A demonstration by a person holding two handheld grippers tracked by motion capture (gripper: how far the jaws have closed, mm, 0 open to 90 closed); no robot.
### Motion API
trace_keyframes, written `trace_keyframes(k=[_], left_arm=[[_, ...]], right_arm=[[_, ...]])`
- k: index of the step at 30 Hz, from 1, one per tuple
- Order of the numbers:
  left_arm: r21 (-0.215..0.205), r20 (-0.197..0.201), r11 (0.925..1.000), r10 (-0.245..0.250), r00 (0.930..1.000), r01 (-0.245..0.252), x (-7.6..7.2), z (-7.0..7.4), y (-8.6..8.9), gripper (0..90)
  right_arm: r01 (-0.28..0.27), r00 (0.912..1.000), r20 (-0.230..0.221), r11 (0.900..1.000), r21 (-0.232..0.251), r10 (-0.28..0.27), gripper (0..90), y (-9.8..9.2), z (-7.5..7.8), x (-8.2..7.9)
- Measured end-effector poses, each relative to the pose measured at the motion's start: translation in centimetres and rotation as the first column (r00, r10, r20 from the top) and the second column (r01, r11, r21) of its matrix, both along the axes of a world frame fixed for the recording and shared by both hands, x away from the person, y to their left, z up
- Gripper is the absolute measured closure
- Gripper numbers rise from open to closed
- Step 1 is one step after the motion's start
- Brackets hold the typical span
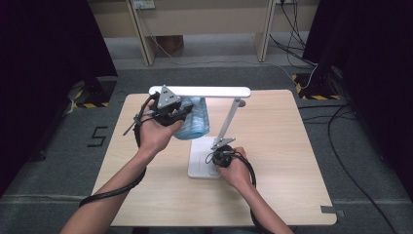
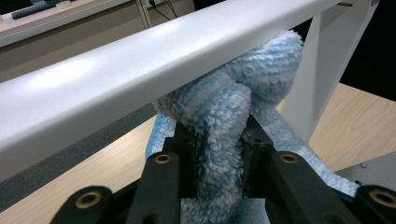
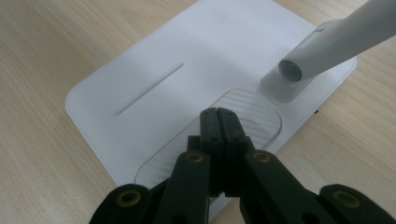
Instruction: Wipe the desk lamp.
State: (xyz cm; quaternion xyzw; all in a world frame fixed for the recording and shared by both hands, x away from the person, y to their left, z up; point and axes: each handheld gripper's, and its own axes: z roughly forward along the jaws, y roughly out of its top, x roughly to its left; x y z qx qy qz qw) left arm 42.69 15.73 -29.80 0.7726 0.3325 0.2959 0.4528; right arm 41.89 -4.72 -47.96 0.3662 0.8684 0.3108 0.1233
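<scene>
I stand at a light wooden desk (image 1: 272,146) holding a hand-held gripper in each hand. A white desk lamp sits near the middle of the desk. Its flat rectangular base (image 1: 199,158) lies on the wood, a slanted arm (image 1: 228,122) rises from the base's right rear corner, and a long straight light bar (image 1: 204,91) runs leftward from the top of the arm.

My left hand-held gripper (image 1: 181,113) is raised just under the left part of the light bar. Its jaws are clamped on a bunched fold of a fluffy blue cloth (image 1: 195,122). In the left gripper view, the cloth (image 2: 224,121) bulges up between the jaws and presses against the underside of the light bar (image 2: 140,74), with the rest of the cloth hanging down toward the desk.

My right hand-held gripper (image 1: 220,157) is lowered onto the lamp base near the foot of the arm. In the right gripper view, its jaws are pressed fully together with nothing between them (image 3: 219,122), their tips resting on or just above a ribbed panel (image 3: 257,112) of the base (image 3: 140,79), beside the socket where the arm (image 3: 336,46) joins.
</scene>
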Motion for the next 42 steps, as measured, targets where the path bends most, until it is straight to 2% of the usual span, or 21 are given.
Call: trace_keyframes(k=[23, 32, 42], left_arm=[[0.005, 0.008, 0.9998, -0.018, 0.9998, 0.018, 0.1, -0.2, -1.2, 71.8], [0.019, 0.004, 0.9991, -0.038, 0.9993, 0.038, 0.1, -0.1, -2.2, 71.7], [0.014, 0.004, 0.9987, -0.05, 0.9988, 0.05, 0.4, -0.1, -3.1, 71.7]], right_arm=[[0.002, 1.0, 0.0, 1.0, 0.001, -0.002, 90.0, 0.0, 0.0, -0.1], [0.0, 1.0, 0.003, 1.0, 0.002, 0.0, 90.0, 0.0, 0.0, 0.0], [0.001, 1.0, 0.001, 1.0, 0.001, -0.001, 90.0, 0.0, 0.0, -0.1]])
